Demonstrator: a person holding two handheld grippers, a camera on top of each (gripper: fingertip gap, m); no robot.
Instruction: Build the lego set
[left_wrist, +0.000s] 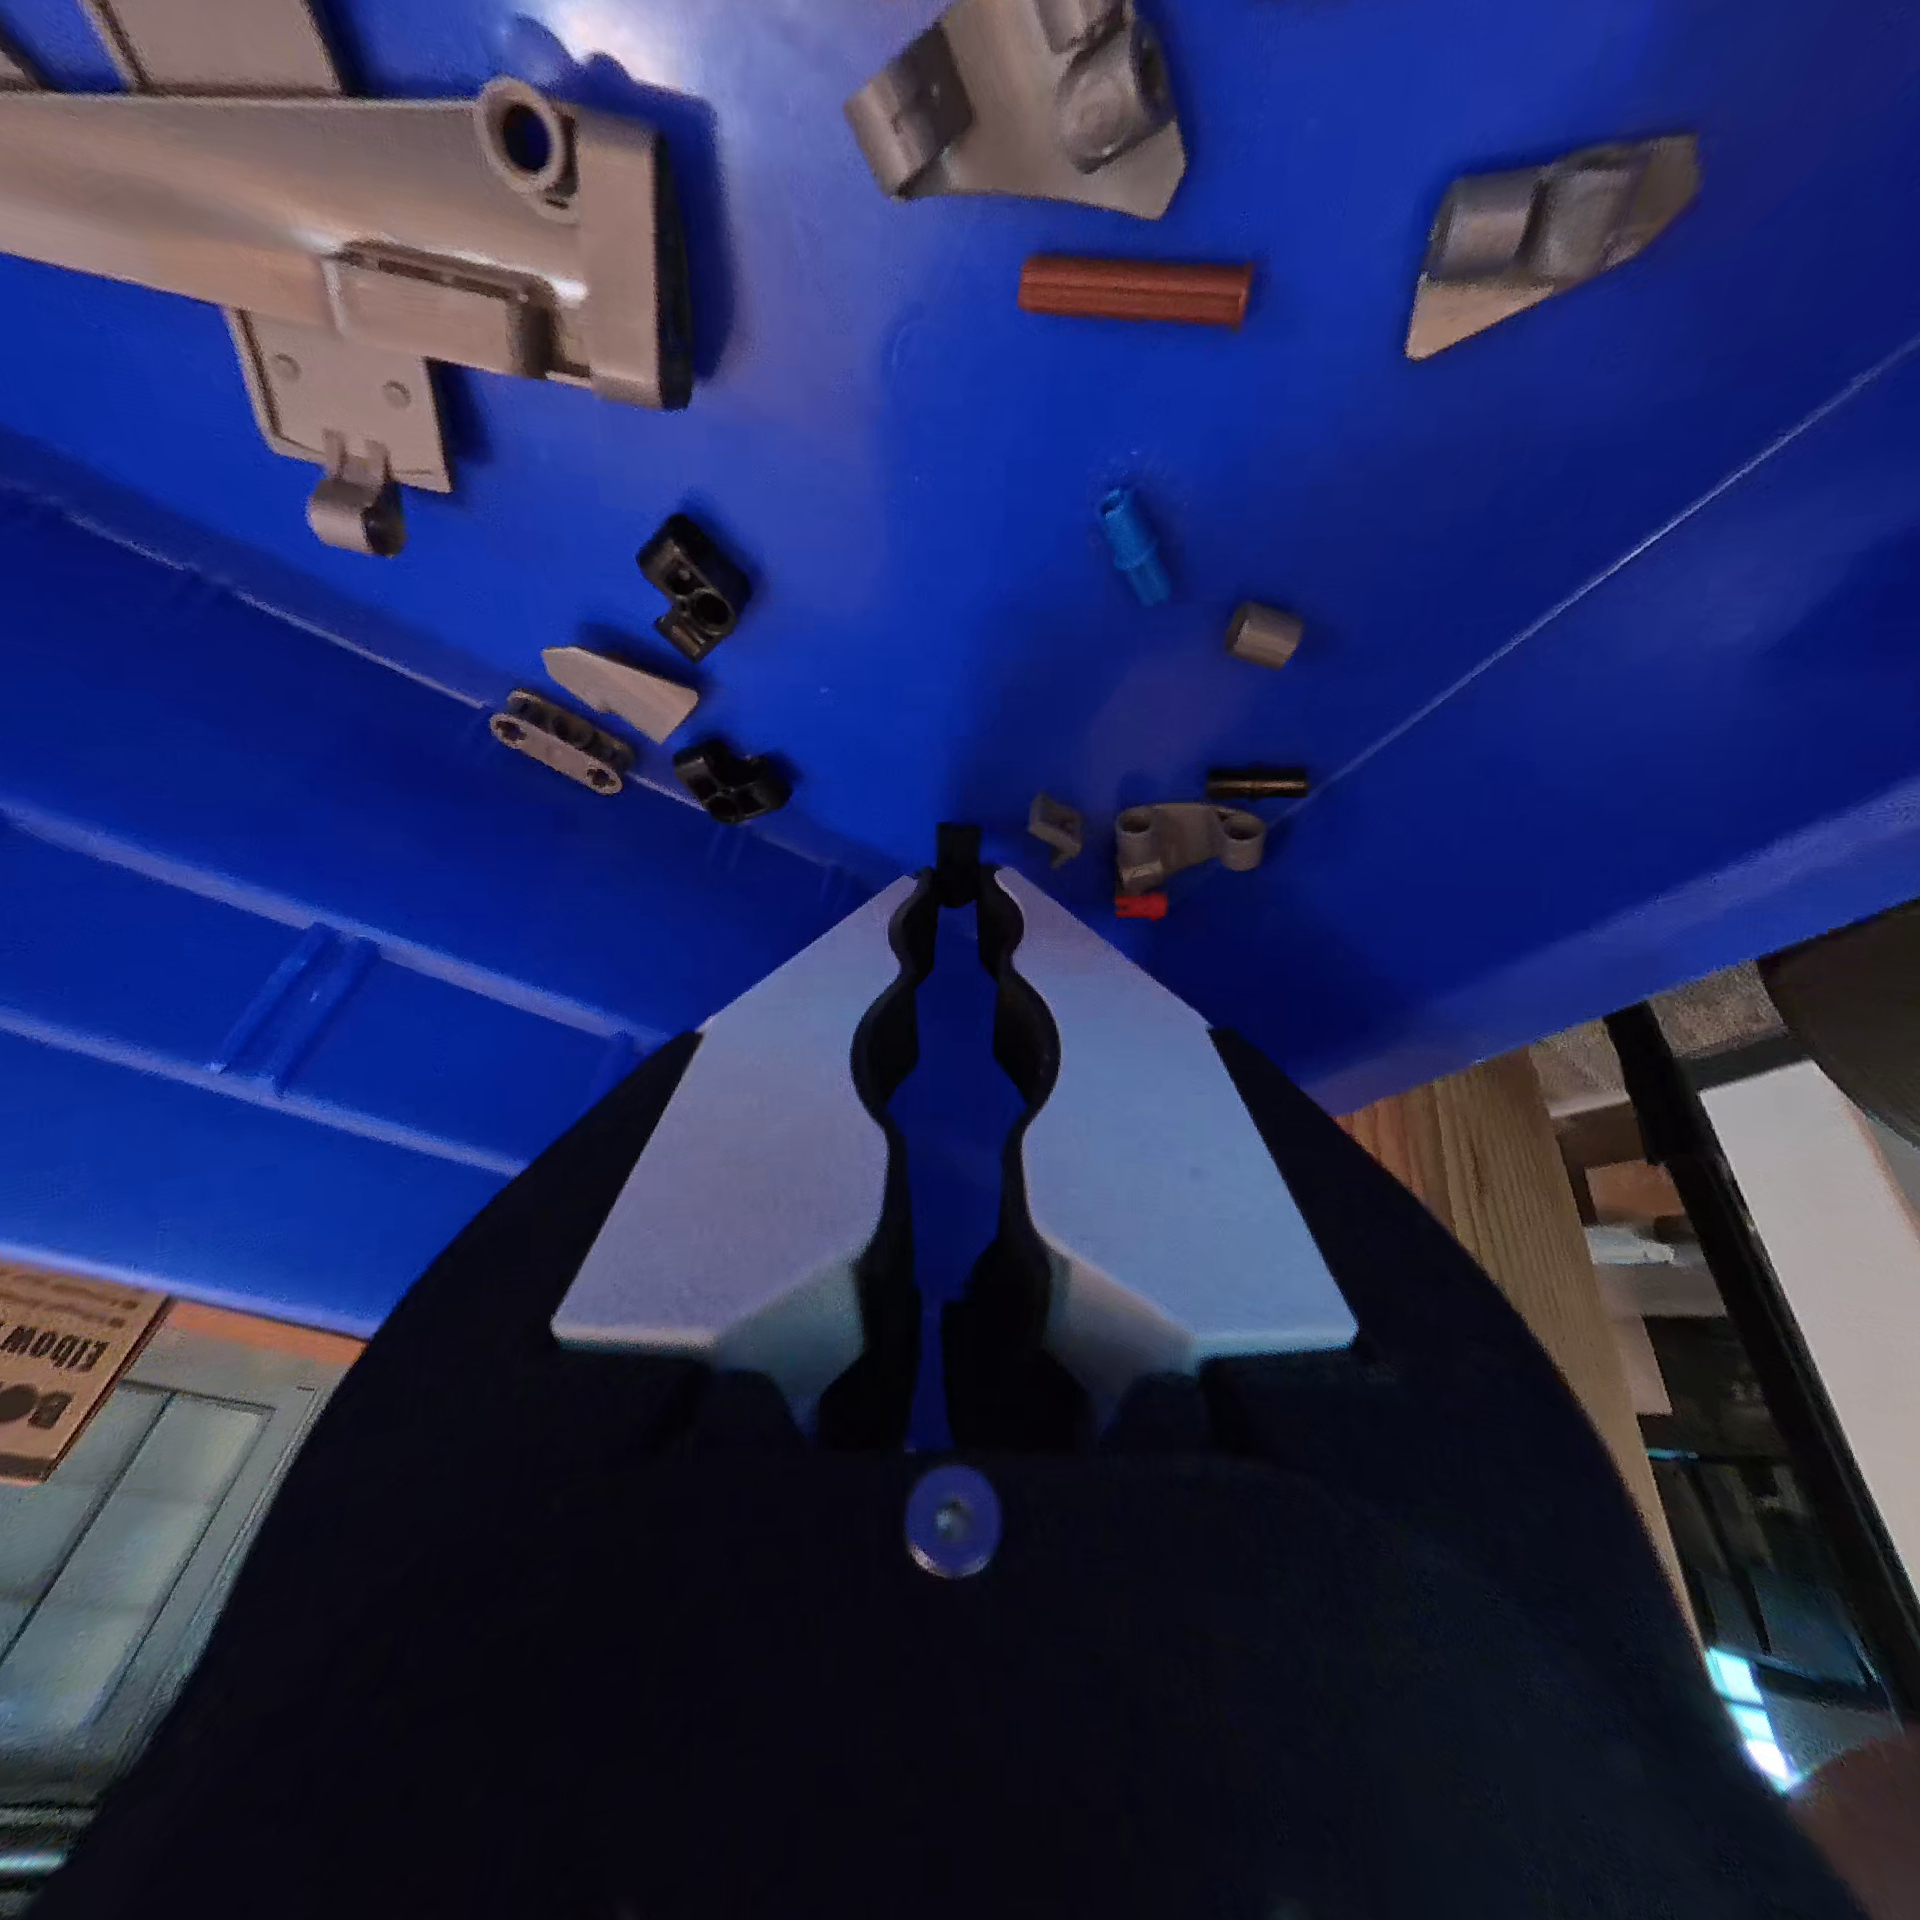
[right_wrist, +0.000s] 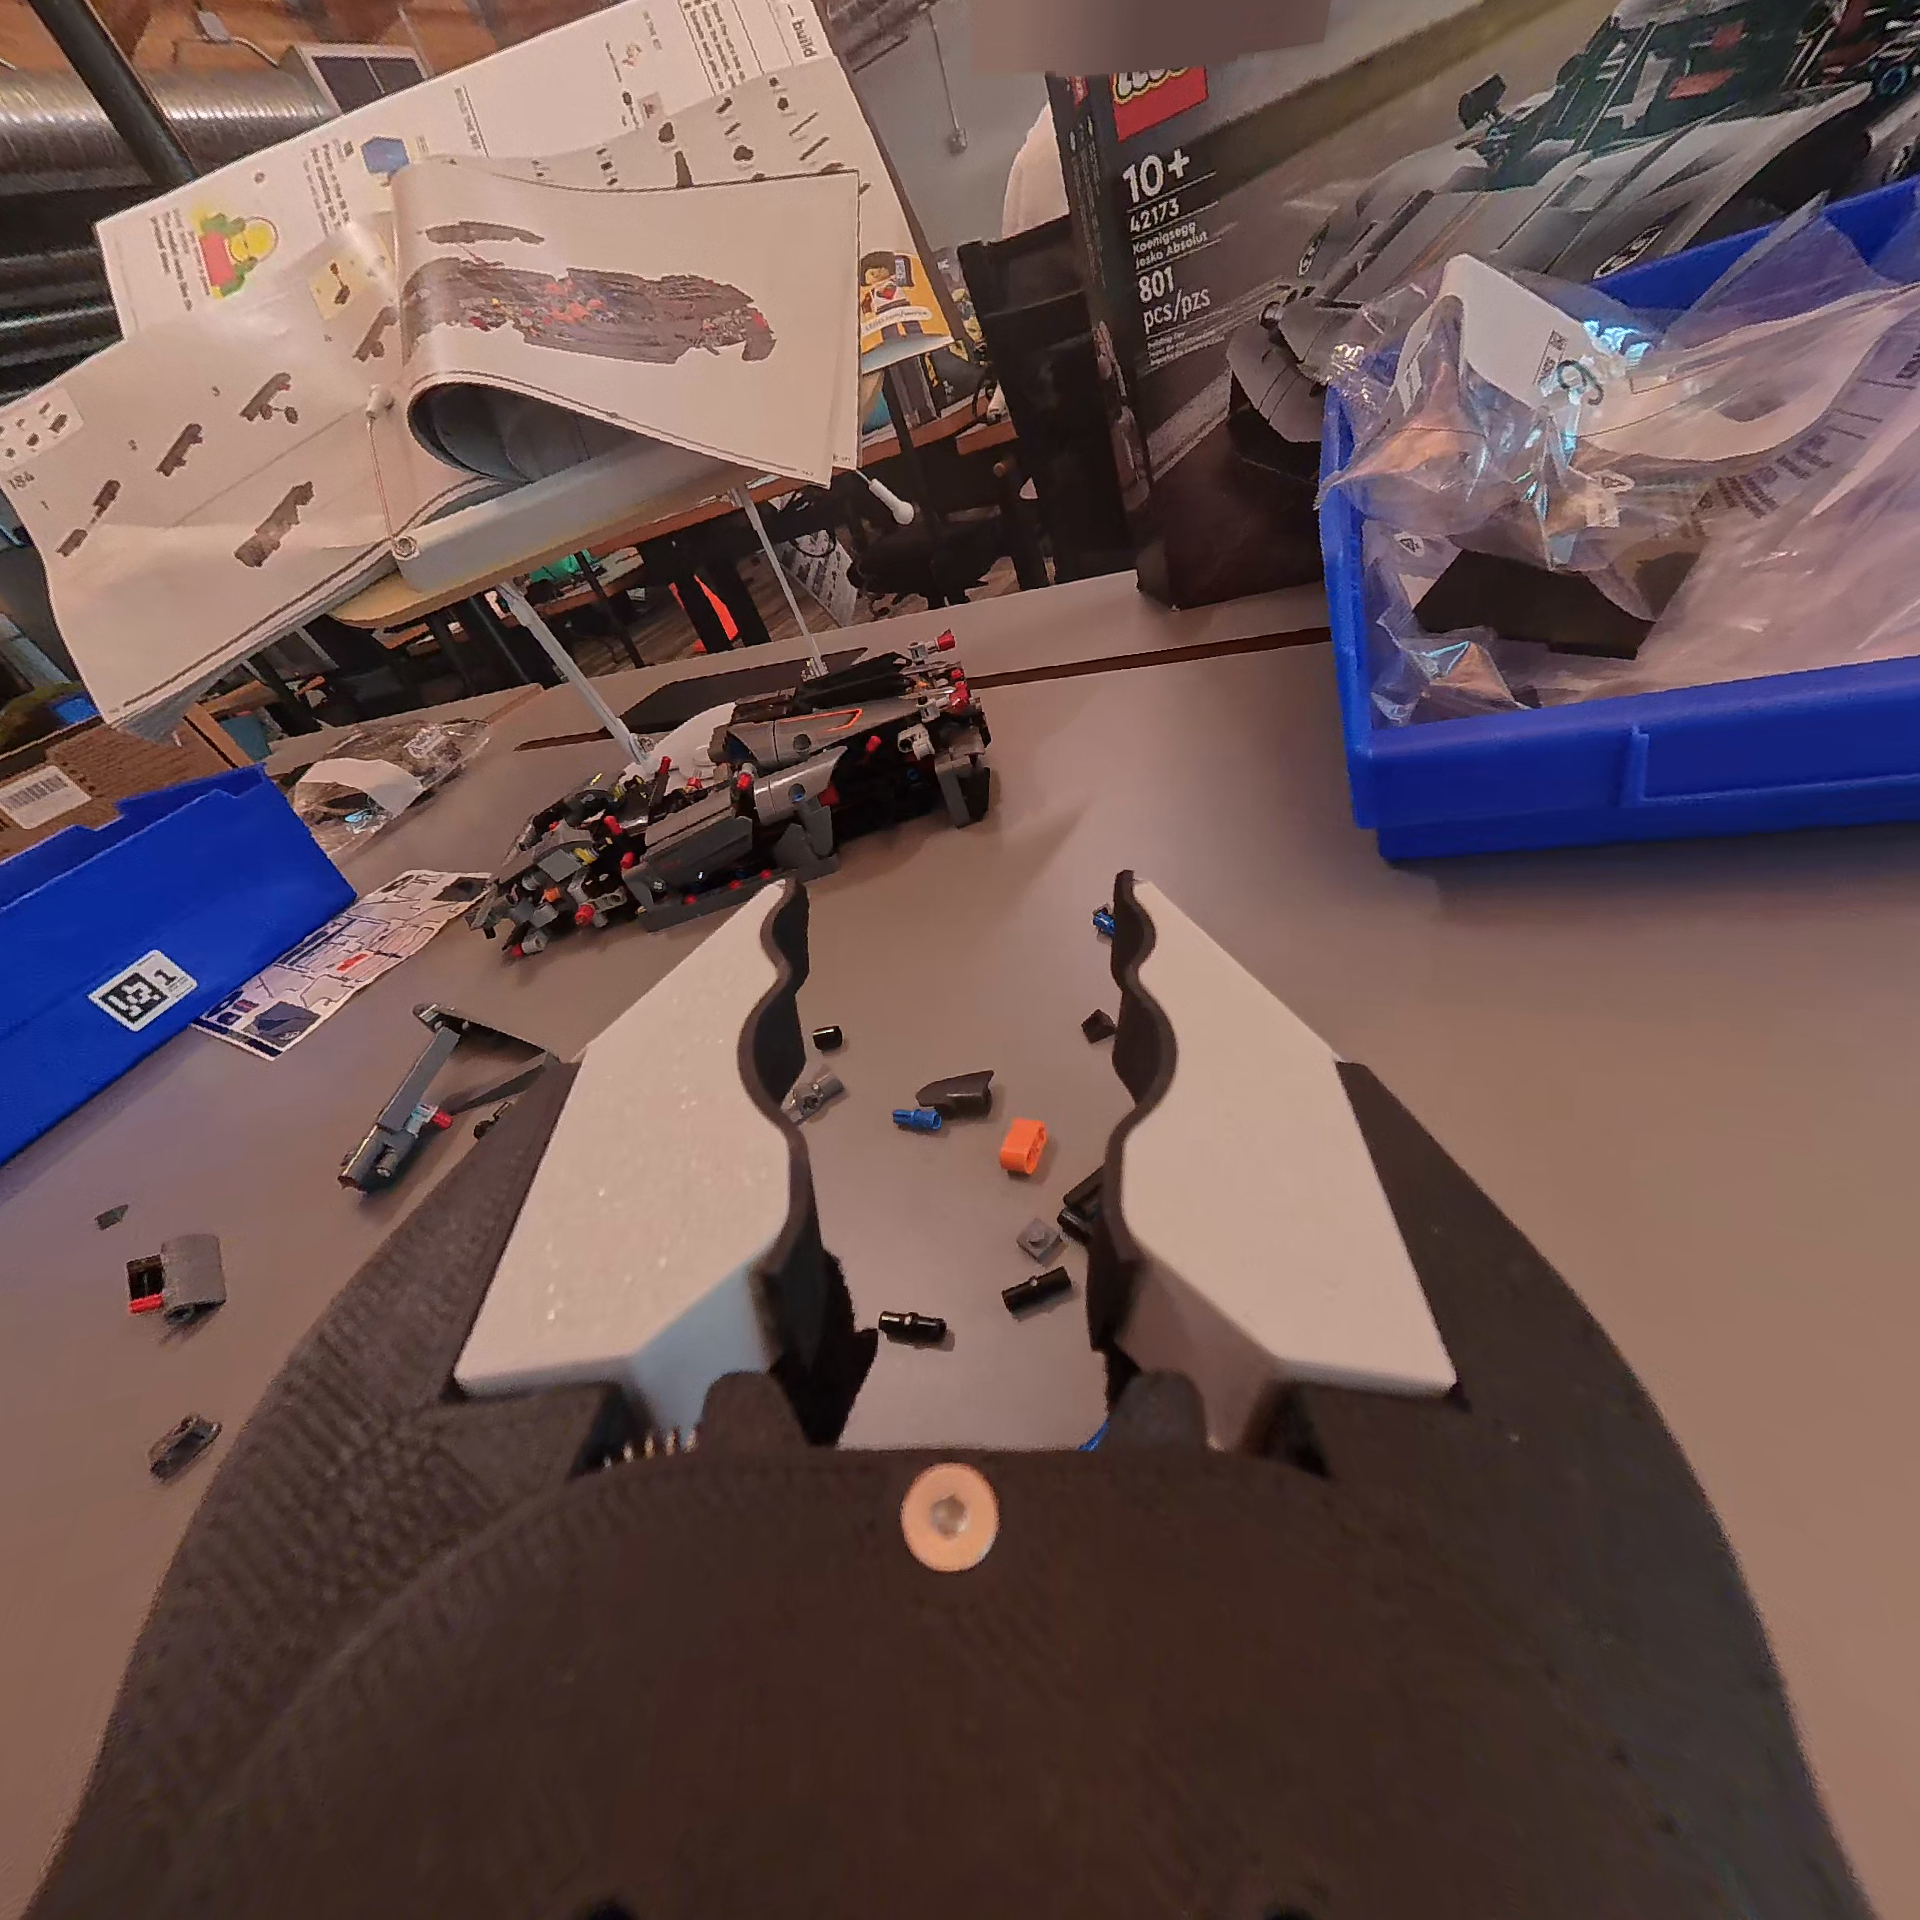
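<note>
Left gripper almost closed, tips pinching a small black peg inside a blue bin. Scattered over the bin floor: a long grey panel at upper left, two grey curved pieces at upper right, a brown rod between them, a blue pin, a small grey sleeve, two black connectors, a flat grey link and a grey bracket with a red pin just beside it. Picture a little blurred, so finer details not clear.

Right gripper wide open and holding nothing, low over a grey table. Between the fingers, on the table: an orange block, a blue pin, black pegs and a dark curved piece. Farther ahead, a half-built dark car model with red pins, on the table in front of an instruction booklet propped open on a stand. Behind to the right, the set's box, upright. Near it, a blue bin full of clear plastic bags. Another blue bin at the left edge, with a sticker sheet just beside it and a dark long assembly near it.
</note>
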